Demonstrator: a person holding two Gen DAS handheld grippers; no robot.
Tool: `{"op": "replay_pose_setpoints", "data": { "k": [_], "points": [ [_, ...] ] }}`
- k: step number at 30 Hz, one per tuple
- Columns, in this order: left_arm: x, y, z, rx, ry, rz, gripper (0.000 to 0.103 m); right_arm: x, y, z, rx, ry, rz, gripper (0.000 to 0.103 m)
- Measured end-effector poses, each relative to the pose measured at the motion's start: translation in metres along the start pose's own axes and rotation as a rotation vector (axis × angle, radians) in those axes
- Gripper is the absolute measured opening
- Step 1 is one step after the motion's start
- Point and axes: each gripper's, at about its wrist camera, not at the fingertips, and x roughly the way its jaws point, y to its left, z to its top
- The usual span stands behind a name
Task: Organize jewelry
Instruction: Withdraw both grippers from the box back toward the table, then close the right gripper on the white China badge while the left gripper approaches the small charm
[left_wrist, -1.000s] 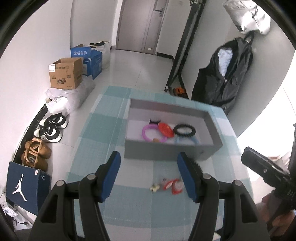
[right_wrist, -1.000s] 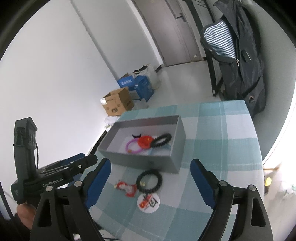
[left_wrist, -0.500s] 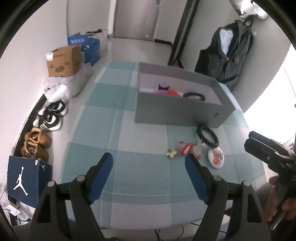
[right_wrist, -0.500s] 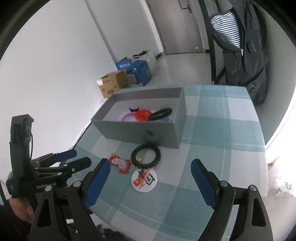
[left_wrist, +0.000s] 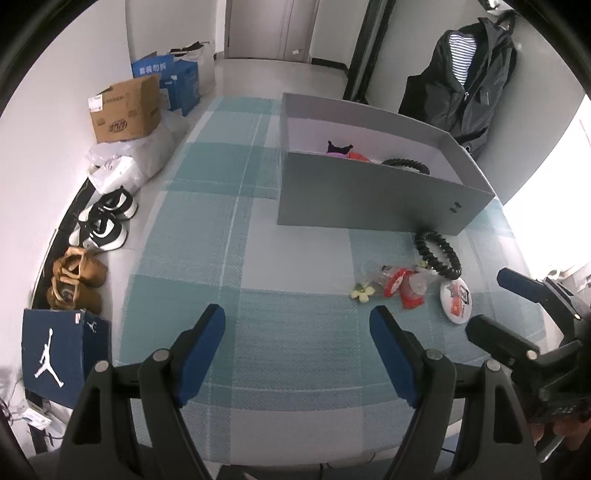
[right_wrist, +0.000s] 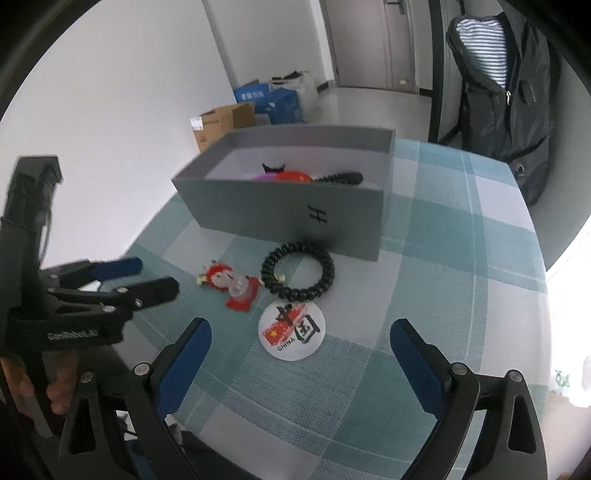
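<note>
Both my grippers, left gripper (left_wrist: 297, 347) and right gripper (right_wrist: 301, 360), hover with fingers spread wide, nothing held; black bracelet (right_wrist: 297, 275) sits by the grey box (right_wrist: 295, 218).

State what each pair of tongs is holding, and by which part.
Nothing is held. The left tongs and the right tongs are both open, empty, above the table.

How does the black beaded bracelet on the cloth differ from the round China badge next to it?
The black beaded bracelet is an open ring of dark beads; the round badge is a solid white disc printed with a red flag and black characters. The bracelet lies nearer the grey box, close to its front wall; the badge lies nearer the right gripper. Both rest flat on the checked cloth, outside the box, ungrasped.
</note>
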Motion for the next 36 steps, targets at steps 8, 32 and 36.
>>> {"op": "replay_pose_setpoints", "data": {
  "k": [8,32,36],
  "points": [
    [-0.001,0.004,0.002,-0.014,-0.003,0.005,0.077,0.015,0.013,0.0,-0.061,0.015,-0.038,0.095],
    [0.009,-0.007,0.004,0.056,0.039,-0.027,0.077,0.011,0.025,-0.001,-0.107,0.014,-0.117,0.042],
    [0.01,-0.006,0.007,0.055,0.041,-0.041,0.077,0.003,0.015,0.001,-0.065,-0.002,-0.087,0.042]
  ]
}}
